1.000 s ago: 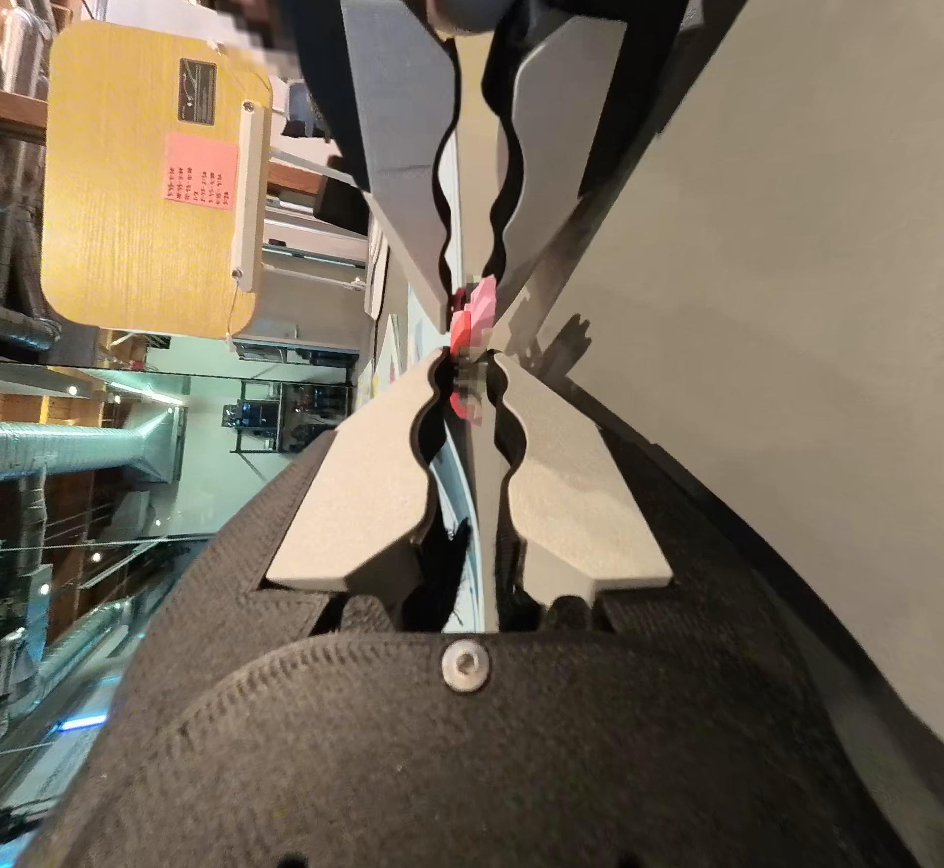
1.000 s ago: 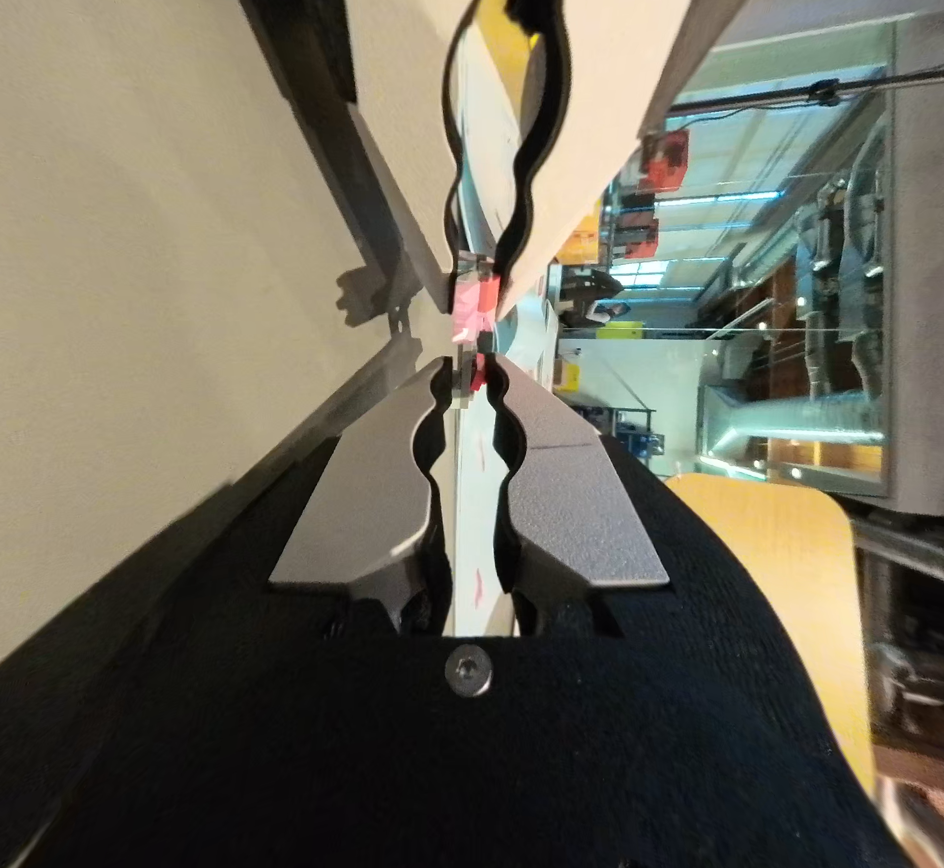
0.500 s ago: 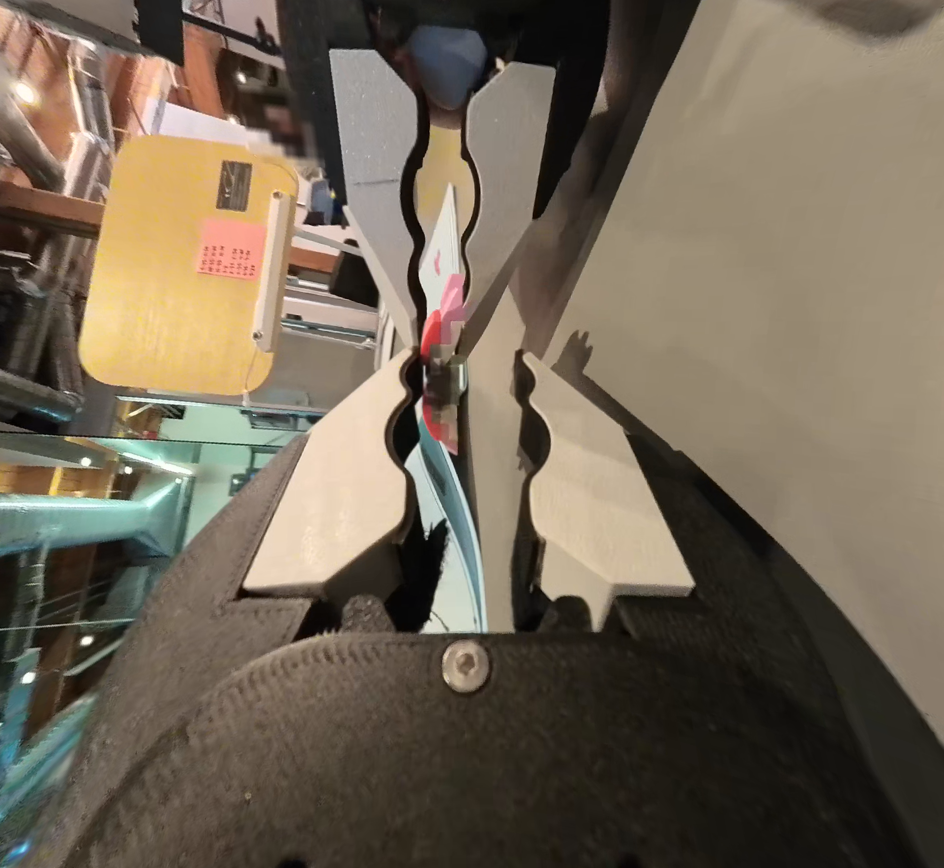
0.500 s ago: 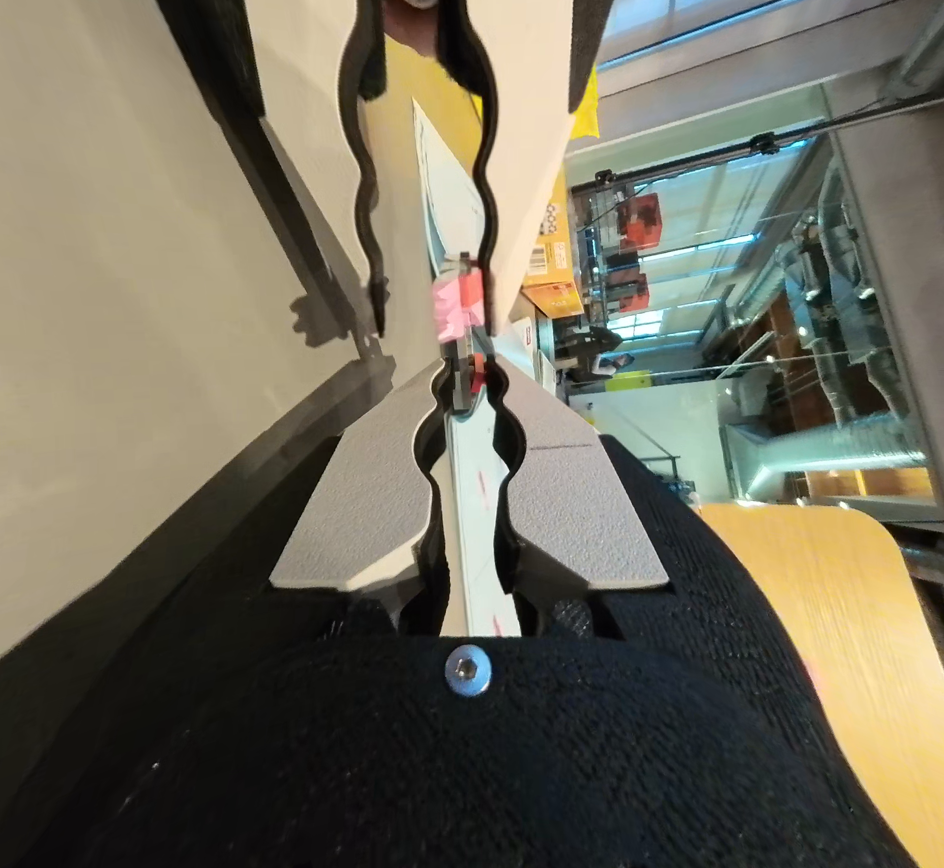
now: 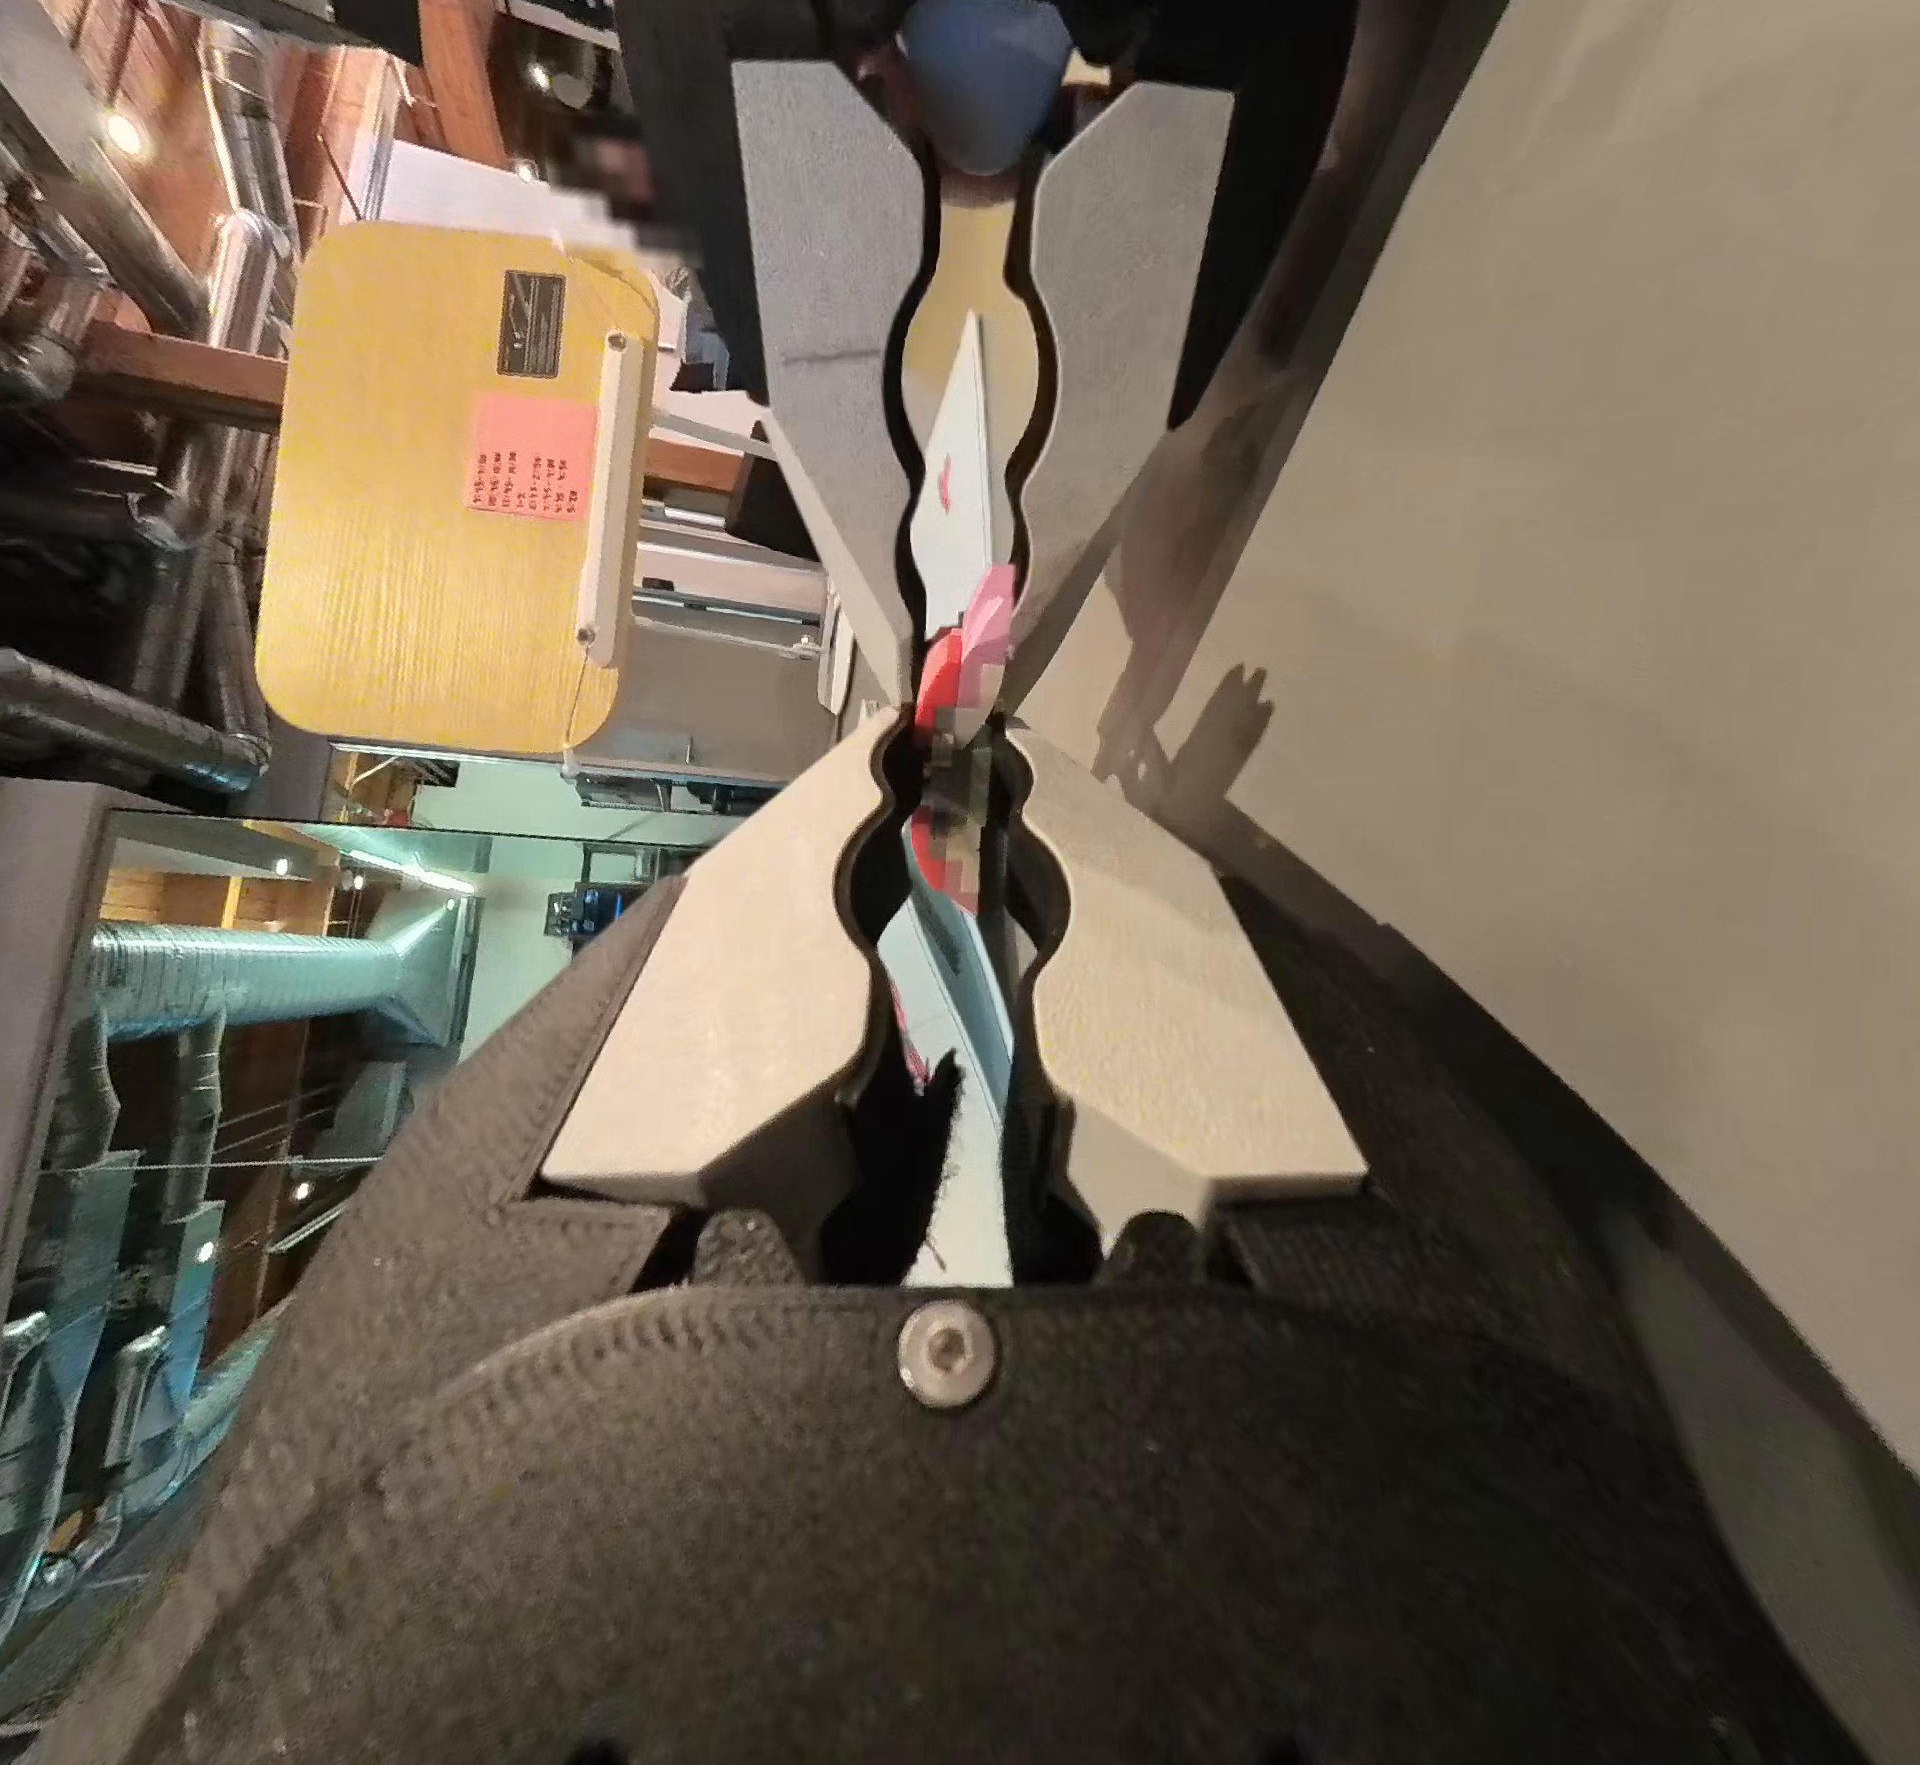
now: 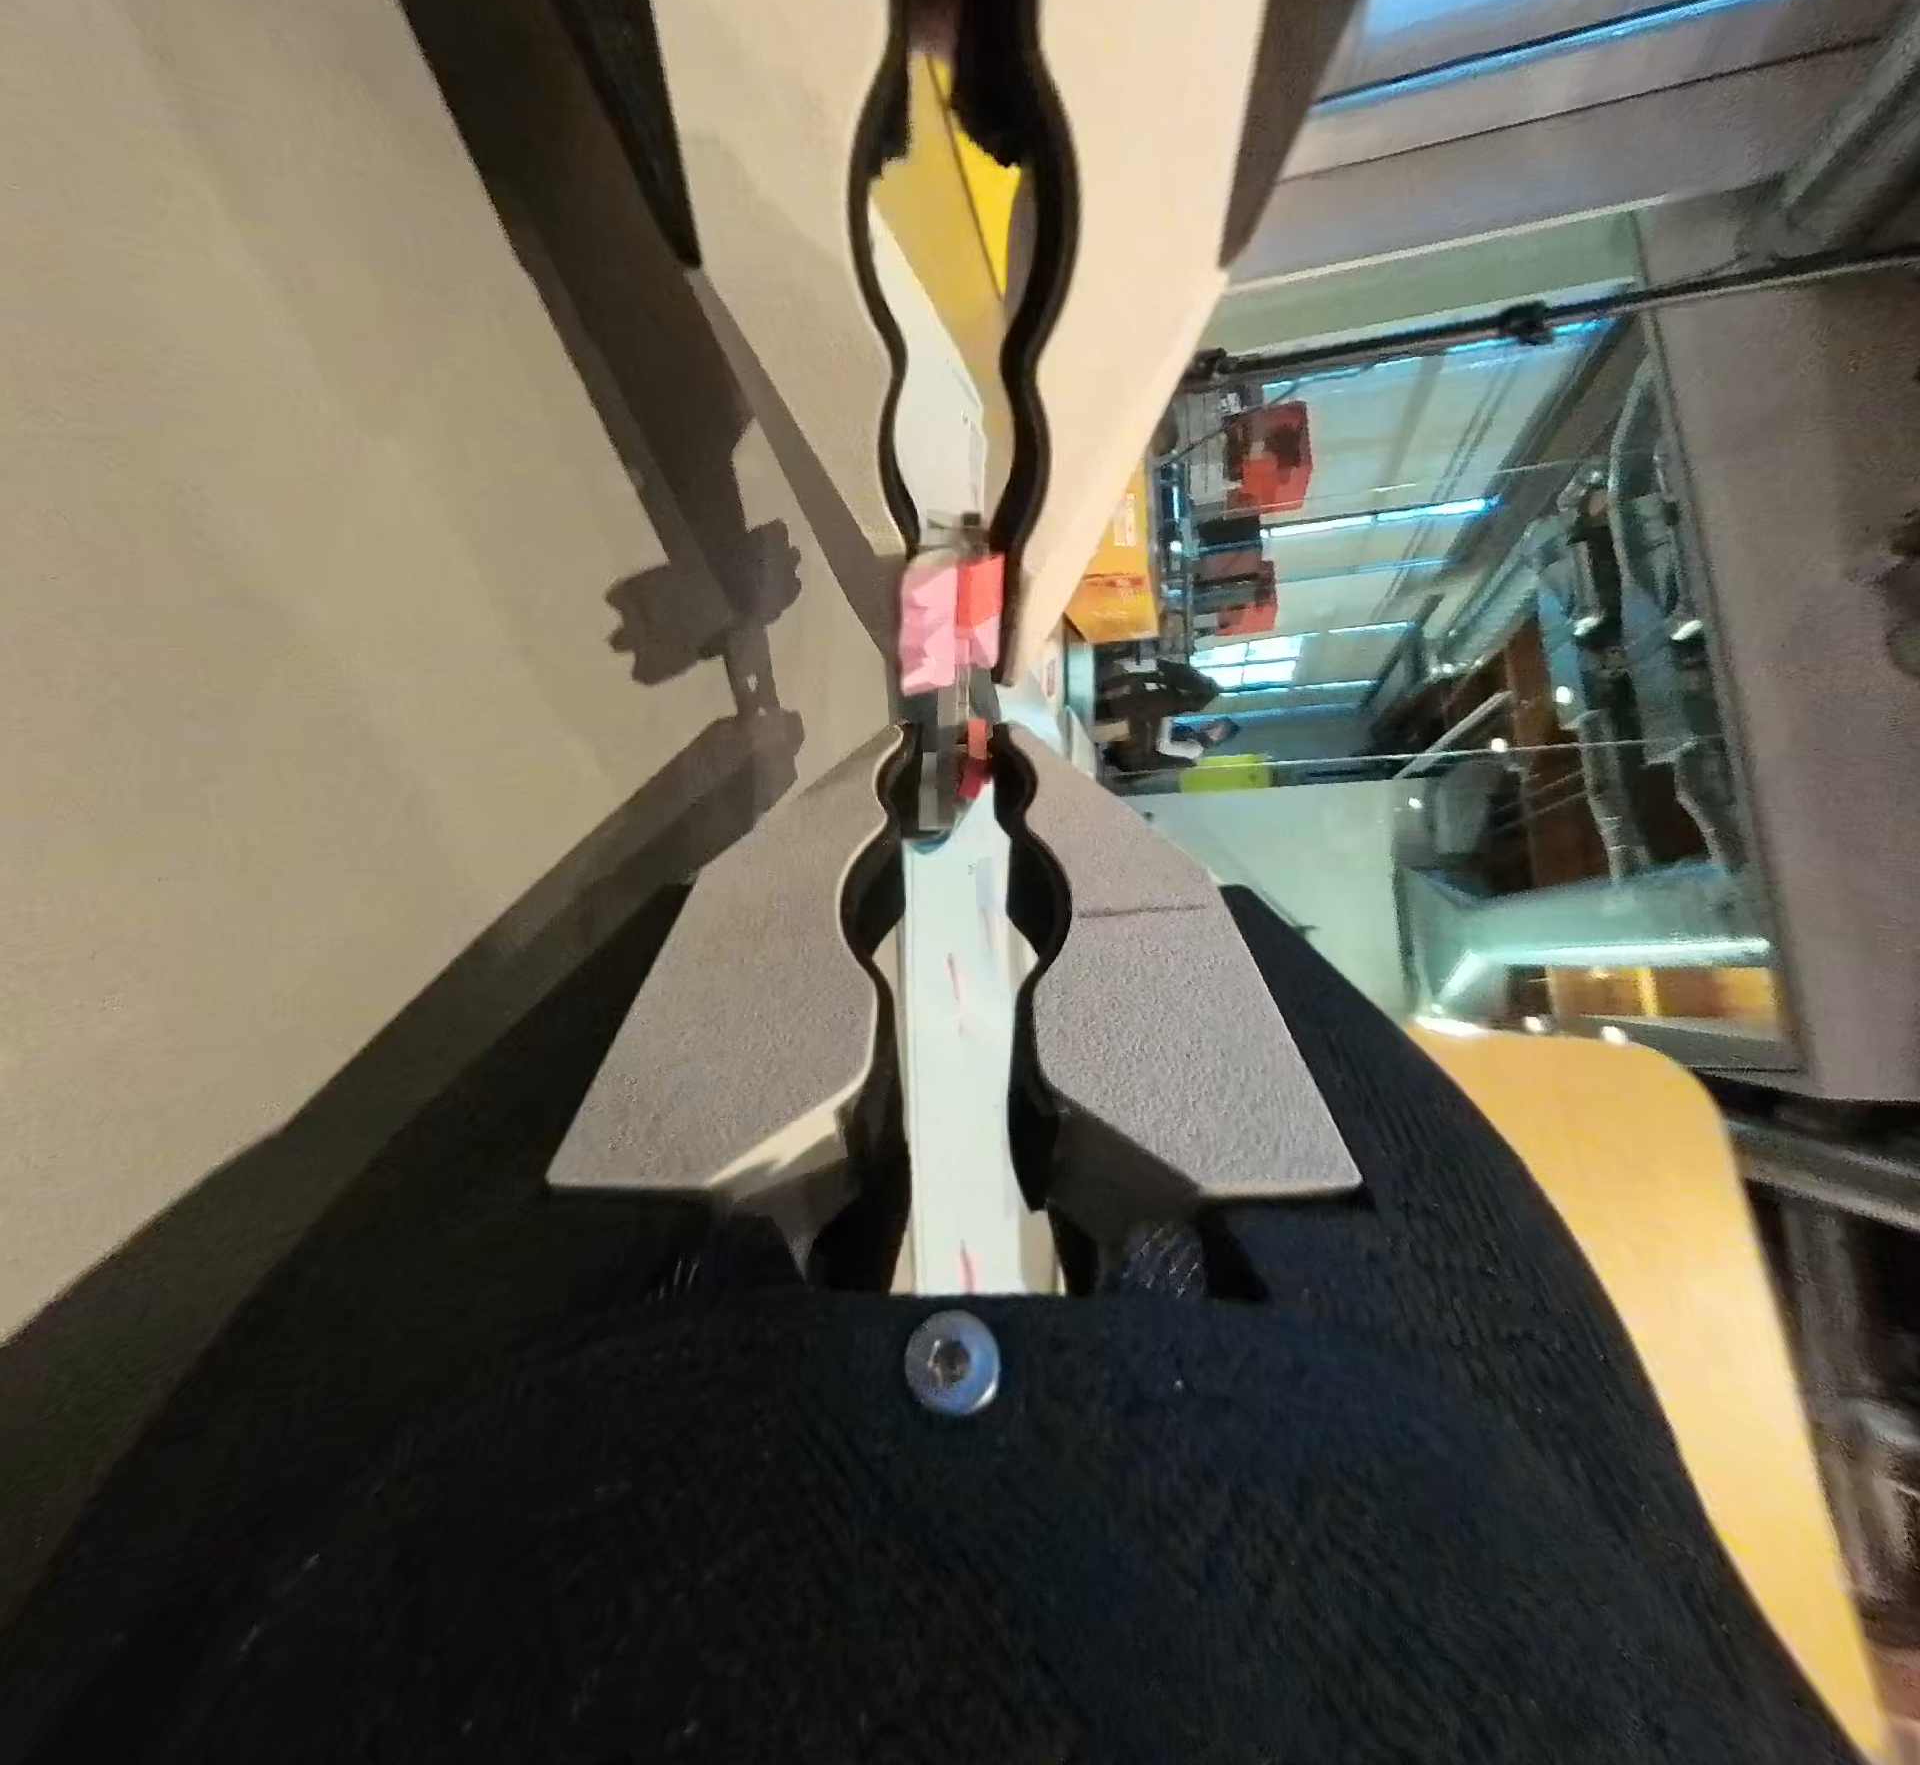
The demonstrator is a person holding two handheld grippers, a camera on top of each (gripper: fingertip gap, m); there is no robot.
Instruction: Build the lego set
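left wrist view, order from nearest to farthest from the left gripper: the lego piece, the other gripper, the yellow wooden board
1. lego piece, at the left gripper fingertips.
2. right gripper, straight ahead, pointing back, tips on the same piece.
3. yellow wooden board, far off, to the left.

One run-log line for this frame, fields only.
stage: joining bricks | left tool: shut on red-pink lego piece | right tool: shut on same piece | tips facing, nearly touching | booklet below

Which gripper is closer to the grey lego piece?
Right: the right gripper clamps the grey piece. The left gripper meets it tip to tip, closed on the pink block.
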